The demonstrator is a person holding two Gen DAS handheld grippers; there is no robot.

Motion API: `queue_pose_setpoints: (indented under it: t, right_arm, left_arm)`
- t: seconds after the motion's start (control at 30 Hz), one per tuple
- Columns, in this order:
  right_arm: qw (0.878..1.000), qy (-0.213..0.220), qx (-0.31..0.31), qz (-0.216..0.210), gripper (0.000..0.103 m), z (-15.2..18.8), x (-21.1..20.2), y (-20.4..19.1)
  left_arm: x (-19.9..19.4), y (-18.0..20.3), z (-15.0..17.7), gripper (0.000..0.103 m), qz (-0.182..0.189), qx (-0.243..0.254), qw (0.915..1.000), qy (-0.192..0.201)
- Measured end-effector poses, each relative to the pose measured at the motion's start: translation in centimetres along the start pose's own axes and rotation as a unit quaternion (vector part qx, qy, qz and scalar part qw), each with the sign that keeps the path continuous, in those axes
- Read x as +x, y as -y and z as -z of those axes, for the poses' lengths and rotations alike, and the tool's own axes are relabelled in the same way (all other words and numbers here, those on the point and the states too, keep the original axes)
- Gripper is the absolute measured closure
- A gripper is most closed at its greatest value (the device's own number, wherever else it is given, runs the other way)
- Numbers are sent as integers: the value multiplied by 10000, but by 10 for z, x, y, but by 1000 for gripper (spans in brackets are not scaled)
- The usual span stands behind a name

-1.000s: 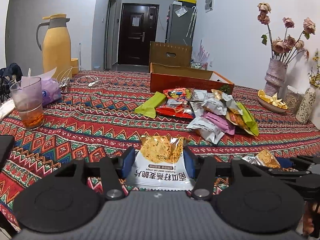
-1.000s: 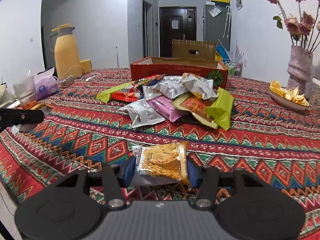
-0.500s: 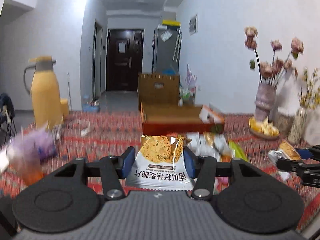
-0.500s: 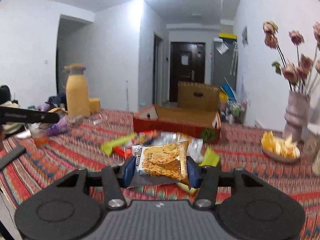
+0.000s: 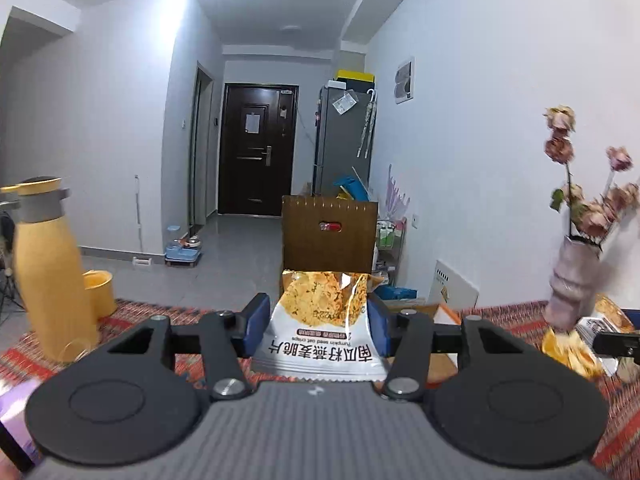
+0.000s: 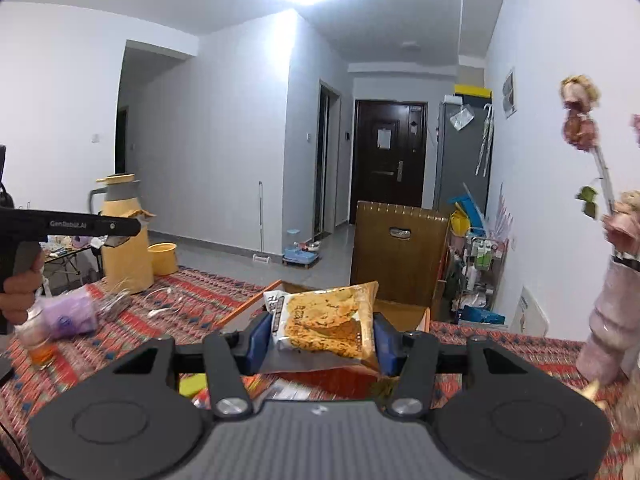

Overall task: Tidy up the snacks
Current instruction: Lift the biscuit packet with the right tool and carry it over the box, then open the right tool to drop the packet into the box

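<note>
A: Packets are clamped: a white crisp packet (image 5: 320,332) in the left gripper (image 5: 318,326), an orange one (image 6: 326,322) in the right gripper (image 6: 320,338), above the red cardboard box (image 6: 404,312).

B: If dropped early, the box could be missed.

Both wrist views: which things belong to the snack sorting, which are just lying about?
Job:
left gripper holding a white crisp packet
right gripper holding an orange crisp packet
open cardboard box

Lying about:
yellow jug
flower vase
purple pack

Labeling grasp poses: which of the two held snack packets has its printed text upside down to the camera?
The packet in the left tongs: its white lower half shows inverted characters. The right tongs' packet lies sideways.
</note>
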State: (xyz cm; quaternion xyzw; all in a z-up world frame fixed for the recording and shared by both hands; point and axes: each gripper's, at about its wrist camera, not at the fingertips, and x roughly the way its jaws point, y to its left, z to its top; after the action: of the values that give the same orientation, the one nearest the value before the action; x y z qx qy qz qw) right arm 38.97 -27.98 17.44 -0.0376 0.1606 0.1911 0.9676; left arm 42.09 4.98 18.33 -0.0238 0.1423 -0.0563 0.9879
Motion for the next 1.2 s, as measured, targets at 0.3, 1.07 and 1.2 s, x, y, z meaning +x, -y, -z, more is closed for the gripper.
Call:
queue_pose_setpoints:
  t: [0.3,1.07,1.2]
  right_arm:
    - [9939,-884,623,214,51,-48,199,72]
    - [9592,-2540,542,1119,23,24,438,114]
    - [9593,-2483,744,1116,23,20,423,117]
  left_arm:
    - [195,8,-11,51,-20,-84,9948,-1011]
    - [368,9,65,15,-91,600,9804,-1876]
    - [348,12,59,9,-272,834,9758,-2002]
